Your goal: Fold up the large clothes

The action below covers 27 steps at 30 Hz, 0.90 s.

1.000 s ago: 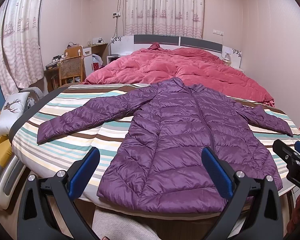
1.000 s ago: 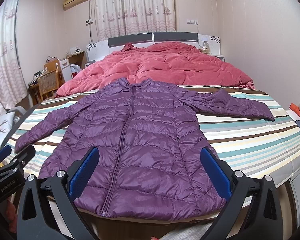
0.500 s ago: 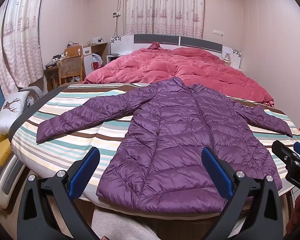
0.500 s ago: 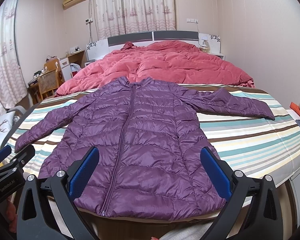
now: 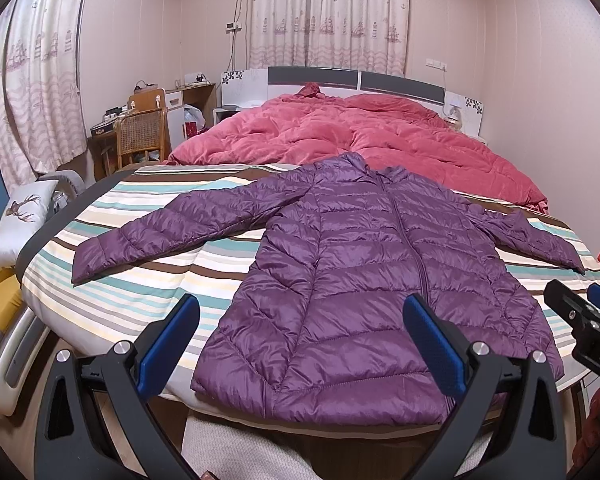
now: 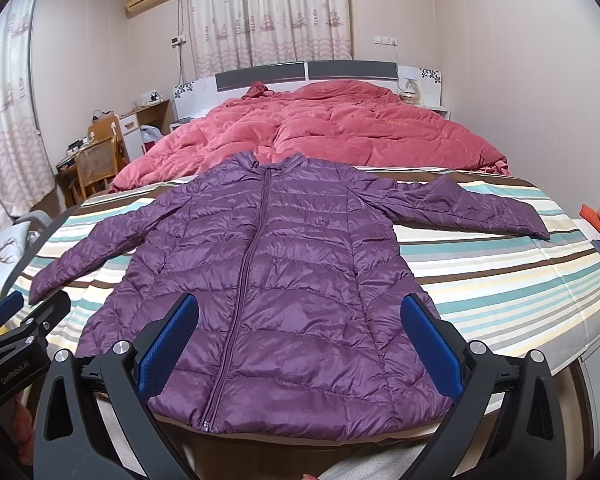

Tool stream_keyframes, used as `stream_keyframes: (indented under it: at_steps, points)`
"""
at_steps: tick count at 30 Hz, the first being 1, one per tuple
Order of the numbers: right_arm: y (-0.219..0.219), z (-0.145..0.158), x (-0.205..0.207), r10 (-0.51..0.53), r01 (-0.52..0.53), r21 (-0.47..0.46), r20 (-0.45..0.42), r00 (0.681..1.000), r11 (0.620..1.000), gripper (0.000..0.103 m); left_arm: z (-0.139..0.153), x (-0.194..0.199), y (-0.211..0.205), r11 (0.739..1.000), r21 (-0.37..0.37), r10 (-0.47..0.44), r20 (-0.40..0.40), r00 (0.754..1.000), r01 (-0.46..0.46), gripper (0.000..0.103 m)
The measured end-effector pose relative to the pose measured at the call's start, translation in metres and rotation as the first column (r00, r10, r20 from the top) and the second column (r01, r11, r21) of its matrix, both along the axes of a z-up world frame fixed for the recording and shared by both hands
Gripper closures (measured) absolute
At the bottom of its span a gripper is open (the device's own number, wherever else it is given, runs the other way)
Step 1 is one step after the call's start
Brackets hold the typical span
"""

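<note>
While both grippers hover off the bed's near edge, the scene reads as follows.
Jacket (image 5: 380, 280): purple, quilted, zipped, lying flat on the striped sheet (image 5: 140, 292); collar at 12 o'clock, hem at 6 o'clock, sleeves spread toward 9 and 3 o'clock.
Left gripper (image 5: 300, 340): jaws spread wide, holding nothing, just short of the hem's left half.
Right gripper (image 6: 300, 340): jaws spread wide, holding nothing, just short of the hem by the zipper's end.
Quilt (image 5: 360, 136): red, bunched at 12 o'clock beyond the collar.
Chair (image 5: 142, 138): at 10 o'clock beside the bed.
</note>
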State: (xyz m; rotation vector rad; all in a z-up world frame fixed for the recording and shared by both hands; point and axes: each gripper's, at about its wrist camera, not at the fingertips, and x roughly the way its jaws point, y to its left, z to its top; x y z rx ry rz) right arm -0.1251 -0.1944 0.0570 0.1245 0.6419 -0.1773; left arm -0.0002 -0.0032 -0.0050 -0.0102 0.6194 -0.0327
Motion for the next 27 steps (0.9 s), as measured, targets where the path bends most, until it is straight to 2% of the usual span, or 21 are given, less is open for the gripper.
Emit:
stream_keyframes:
  at_steps: [27]
  points:
    - [0.0007,-0.0037,0.0022,0.009,-0.009,0.011,-0.019,1.000,1.000,0.003,-0.0044,0.0006,-0.0025,1.000,0.003,-0.008,-0.003,1.000,0.008,0.002]
